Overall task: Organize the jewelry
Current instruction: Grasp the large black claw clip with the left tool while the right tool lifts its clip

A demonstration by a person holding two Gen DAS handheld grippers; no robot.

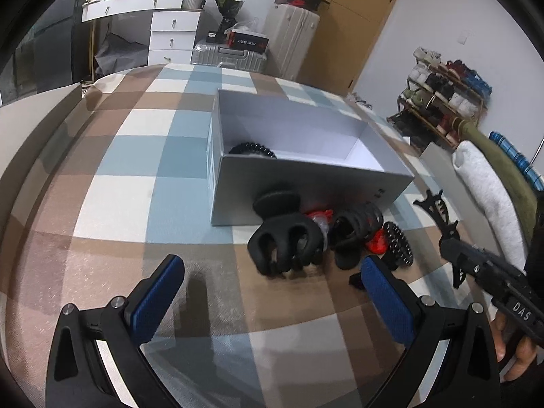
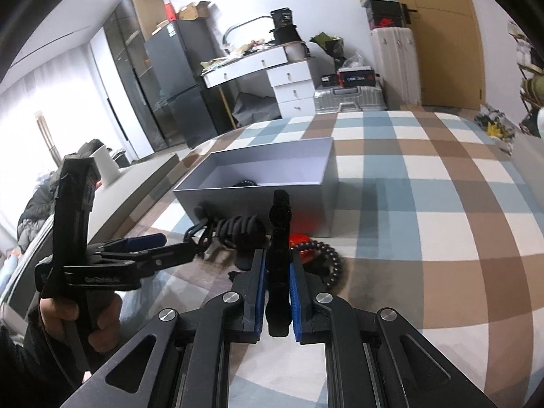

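A grey open box (image 1: 306, 183) sits on the checked cover, with a black bead bracelet (image 1: 251, 151) inside it. In front of the box lie a black hair claw (image 1: 285, 248), a black coiled band (image 1: 357, 227), a red piece (image 1: 377, 243) and a studded black bracelet (image 1: 397, 244). My left gripper (image 1: 272, 282) stands open just short of the claw, holding nothing. At the right, my right gripper (image 1: 448, 244) is shut on a flat black hair clip (image 1: 435, 207). In the right wrist view the hair clip (image 2: 279, 231) stands upright between the blue pads (image 2: 260, 285) of the right gripper (image 2: 277, 272), in front of the box (image 2: 265, 183).
The checked bed cover (image 1: 119, 176) stretches left of and behind the box. A folded white and olive bundle (image 1: 482, 187) lies at the right edge. Beyond the bed stand a white dresser (image 1: 173, 30), suitcases (image 1: 292, 40) and a shoe rack (image 1: 442, 95).
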